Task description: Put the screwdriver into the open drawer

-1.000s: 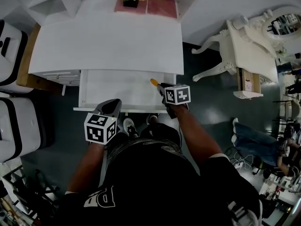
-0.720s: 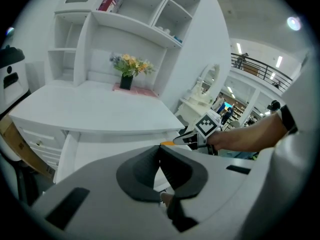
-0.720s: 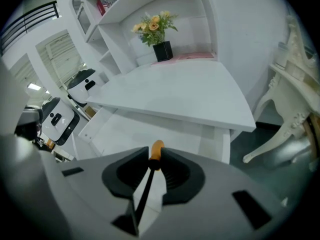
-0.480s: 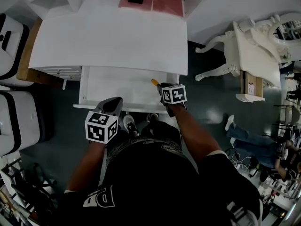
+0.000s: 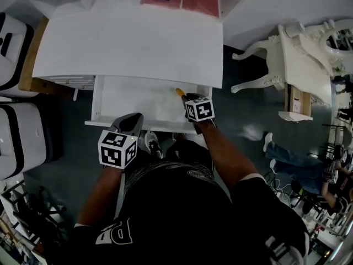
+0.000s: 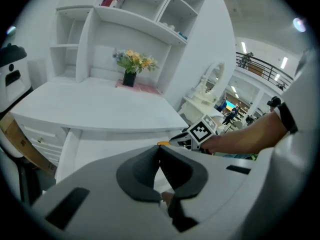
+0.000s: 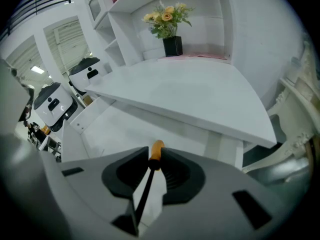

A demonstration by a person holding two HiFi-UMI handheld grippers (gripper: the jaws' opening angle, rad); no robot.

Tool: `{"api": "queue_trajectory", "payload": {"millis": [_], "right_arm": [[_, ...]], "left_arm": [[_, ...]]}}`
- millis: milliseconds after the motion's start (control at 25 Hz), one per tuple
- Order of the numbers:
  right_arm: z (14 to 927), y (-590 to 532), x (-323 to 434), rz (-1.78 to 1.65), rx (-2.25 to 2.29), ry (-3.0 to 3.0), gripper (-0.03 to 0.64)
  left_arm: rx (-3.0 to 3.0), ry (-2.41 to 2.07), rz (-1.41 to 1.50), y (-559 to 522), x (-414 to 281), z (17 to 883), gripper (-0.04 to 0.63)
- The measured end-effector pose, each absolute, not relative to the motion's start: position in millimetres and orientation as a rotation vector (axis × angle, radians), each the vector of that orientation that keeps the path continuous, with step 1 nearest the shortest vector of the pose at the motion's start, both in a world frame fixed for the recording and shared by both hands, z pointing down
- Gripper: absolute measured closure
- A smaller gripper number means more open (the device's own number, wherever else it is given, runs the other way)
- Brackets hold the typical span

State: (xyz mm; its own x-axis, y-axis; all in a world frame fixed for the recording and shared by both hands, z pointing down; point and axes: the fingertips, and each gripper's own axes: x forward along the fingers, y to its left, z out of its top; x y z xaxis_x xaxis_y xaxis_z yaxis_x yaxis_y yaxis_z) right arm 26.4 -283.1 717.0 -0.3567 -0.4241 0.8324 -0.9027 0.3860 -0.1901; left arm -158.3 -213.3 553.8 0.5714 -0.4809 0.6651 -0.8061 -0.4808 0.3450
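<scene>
The right claw point(image 7: 155, 160) is pinching the screwdriver point(image 7: 156, 153) where handle meets shaft: the orange handle is poking out just beyond the tips and the dark shaft is running back between the jaws. Seen from the head view, this claw point(image 5: 187, 97) is hanging over the open drawer point(image 5: 97, 100), with the far right corner just below and ahead of it, and the screwdriver point(image 5: 180, 93) is pointing toward the front edge of the surface point(image 5: 132, 43) just ahead. Whether the handle is touching the drawer floor yet I cannot tell. The left claw point(image 6: 159, 153) is pressed together on nothing and is waiting at the drawer's front rim, off to the side of the work point(image 5: 130, 124). To do this step well, I judge the right claw should be going down until the handle is nearly on the floor beneath it, clear of the surface edge ahead and the drawer wall beside it. Laying the tool flatter before spreading the jaws should help, since a round handle dropped from height is likely to roll or bounce.
</scene>
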Motion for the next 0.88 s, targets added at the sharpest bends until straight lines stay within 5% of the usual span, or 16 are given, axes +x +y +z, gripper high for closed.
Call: {"api": "queue_trajectory", "payload": {"millis": [880], "right_arm": [[773, -249, 35, 0.853, 0.962, -1.758, 0.528]], "left_arm": [[2.125, -1.007, 0.651, -219, -145, 565, 0.58]]}}
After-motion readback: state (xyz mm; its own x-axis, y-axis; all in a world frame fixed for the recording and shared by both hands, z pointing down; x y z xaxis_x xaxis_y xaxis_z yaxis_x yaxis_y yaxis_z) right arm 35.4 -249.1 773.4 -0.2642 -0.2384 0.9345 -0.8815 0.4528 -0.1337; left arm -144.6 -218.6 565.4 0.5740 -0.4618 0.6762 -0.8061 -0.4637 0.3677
